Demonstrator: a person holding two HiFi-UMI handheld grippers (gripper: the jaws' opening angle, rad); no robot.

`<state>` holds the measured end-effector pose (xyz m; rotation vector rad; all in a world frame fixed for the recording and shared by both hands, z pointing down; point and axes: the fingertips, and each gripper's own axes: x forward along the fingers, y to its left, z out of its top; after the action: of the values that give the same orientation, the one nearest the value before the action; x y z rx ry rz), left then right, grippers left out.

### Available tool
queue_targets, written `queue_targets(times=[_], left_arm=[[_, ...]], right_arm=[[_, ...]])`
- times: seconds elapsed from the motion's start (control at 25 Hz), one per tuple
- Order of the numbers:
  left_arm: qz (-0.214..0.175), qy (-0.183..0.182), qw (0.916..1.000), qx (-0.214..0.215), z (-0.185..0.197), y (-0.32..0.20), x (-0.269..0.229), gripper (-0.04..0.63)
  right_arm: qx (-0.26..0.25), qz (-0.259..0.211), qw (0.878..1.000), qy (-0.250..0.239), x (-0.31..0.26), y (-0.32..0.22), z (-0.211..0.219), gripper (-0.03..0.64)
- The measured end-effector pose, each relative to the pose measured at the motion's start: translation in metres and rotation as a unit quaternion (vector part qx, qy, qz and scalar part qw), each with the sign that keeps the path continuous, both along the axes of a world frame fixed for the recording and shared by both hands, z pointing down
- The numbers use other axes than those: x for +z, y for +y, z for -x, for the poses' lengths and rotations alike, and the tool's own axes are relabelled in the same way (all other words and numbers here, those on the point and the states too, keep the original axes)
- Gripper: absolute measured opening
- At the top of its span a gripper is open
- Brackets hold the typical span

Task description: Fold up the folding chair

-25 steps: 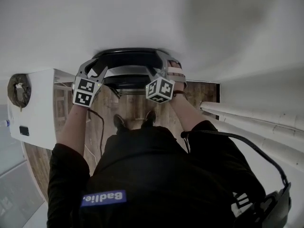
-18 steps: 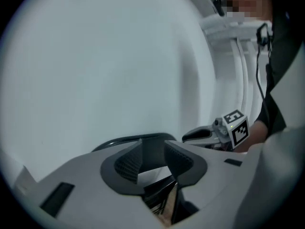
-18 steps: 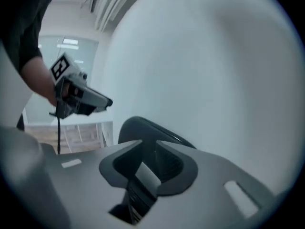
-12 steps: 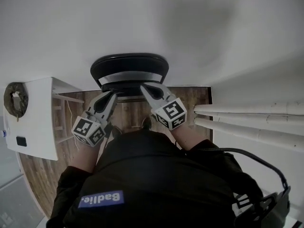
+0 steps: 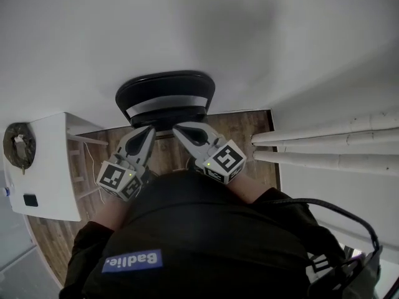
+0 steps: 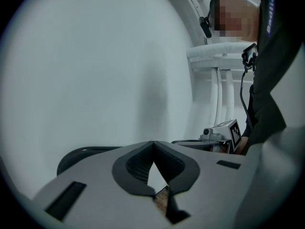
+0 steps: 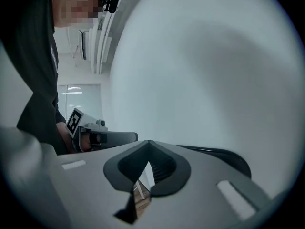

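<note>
The black folding chair (image 5: pixel 165 98) stands flat against the white wall, seen from above in the head view. My left gripper (image 5: pixel 148 131) and my right gripper (image 5: pixel 177 128) hover side by side just short of it, close to my body, not touching it. Both are shut with nothing between the jaws. In the left gripper view the left gripper (image 6: pixel 152 143) has its dark pads pressed together, with the chair's black rim (image 6: pixel 78 154) beyond them. The right gripper (image 7: pixel 148 143) shows the same in its own view, the chair's rim (image 7: pixel 226 157) behind it.
A white cabinet (image 5: pixel 47 167) with a round object (image 5: pixel 15 143) on top stands at my left. White pipes (image 5: pixel 324 147) run along the wall at my right. Wooden floor (image 5: pixel 246 126) shows between them. A black cable (image 5: pixel 336 207) hangs over my right side.
Both grippers came off the chair's sides, shut, and drew back toward my body, turning to point forward. The chair stays against the wall.
</note>
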<state>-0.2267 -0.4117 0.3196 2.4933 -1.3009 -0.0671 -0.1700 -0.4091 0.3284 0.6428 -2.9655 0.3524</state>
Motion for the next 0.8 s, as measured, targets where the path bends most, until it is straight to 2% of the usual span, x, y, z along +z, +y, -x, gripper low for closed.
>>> queue_targets(times=[0.28,0.8], left_arm=[[-0.001,-0.014,0.9997,0.019,-0.008,0.005,0.004,0.005],[0.006,-0.029,0.9994,0.019,-0.017,0.003,0.005,0.005]], right_arm=[[-0.002,-0.002,1.0,0.006,0.0,0.003,0.0,0.002],[-0.004,0.0,1.0,0.016,0.004,-0.002,-0.009,0.002]])
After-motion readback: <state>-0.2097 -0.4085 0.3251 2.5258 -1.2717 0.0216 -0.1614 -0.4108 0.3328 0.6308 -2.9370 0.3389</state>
